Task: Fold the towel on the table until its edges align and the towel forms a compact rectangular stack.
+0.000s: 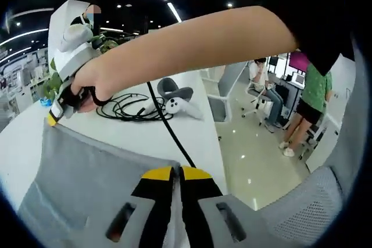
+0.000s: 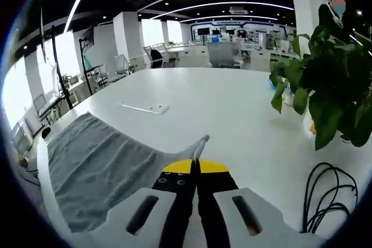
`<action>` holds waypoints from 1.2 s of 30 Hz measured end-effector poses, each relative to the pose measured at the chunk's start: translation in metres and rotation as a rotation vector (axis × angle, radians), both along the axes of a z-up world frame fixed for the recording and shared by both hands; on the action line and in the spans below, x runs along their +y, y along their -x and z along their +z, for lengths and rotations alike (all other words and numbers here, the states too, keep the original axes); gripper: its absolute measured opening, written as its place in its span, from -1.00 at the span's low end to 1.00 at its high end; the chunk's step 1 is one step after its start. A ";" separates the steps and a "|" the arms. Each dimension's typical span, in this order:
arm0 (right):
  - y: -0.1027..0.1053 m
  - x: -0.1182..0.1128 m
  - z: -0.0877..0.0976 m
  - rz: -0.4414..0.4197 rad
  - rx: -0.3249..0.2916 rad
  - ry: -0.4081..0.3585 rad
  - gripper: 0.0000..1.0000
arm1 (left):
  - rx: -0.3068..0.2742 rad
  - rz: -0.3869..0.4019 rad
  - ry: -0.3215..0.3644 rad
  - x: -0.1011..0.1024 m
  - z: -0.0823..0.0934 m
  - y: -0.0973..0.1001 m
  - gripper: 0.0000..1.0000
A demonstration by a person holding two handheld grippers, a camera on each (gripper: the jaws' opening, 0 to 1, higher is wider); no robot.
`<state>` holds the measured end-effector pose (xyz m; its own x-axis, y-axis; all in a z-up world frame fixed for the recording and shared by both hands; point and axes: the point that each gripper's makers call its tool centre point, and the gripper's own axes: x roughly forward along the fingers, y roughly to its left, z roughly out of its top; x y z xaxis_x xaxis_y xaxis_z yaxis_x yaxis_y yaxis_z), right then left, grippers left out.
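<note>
The gray towel (image 2: 96,166) lay mostly flat near one edge of the white surface (image 2: 232,103), so the folding had only just begun and no neat stack was made yet. The right tool (image 2: 195,165) was closed on a towel corner, and the left tool (image 1: 176,172) was closed on another towel edge (both pinched the cloth tight). The near part of the towel was cut off, and I could not tell if any fold was already in it.

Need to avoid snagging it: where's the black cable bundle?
In the left gripper view, the black cable bundle lies on the white table beyond the grey towel, beside the white controller.
</note>
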<state>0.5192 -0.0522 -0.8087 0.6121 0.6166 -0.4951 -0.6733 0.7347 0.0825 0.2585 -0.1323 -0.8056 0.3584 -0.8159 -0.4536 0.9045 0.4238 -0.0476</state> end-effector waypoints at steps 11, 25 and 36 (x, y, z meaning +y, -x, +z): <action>0.010 0.024 0.034 0.015 -0.033 -0.005 -1.00 | -0.026 0.017 0.016 0.026 0.017 0.013 -0.91; 0.019 0.062 0.078 0.023 -0.060 -0.065 -1.00 | -0.062 0.092 0.085 0.066 0.068 0.020 -0.91; 0.026 0.094 0.110 0.028 -0.079 -0.111 -1.00 | -0.102 0.147 0.136 0.099 0.103 0.025 -0.91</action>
<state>0.4930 0.0414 -0.6991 0.6287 0.6820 -0.3737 -0.7008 0.7051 0.1079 0.2334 -0.0331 -0.7026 0.5162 -0.8028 -0.2985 0.8367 0.5472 -0.0246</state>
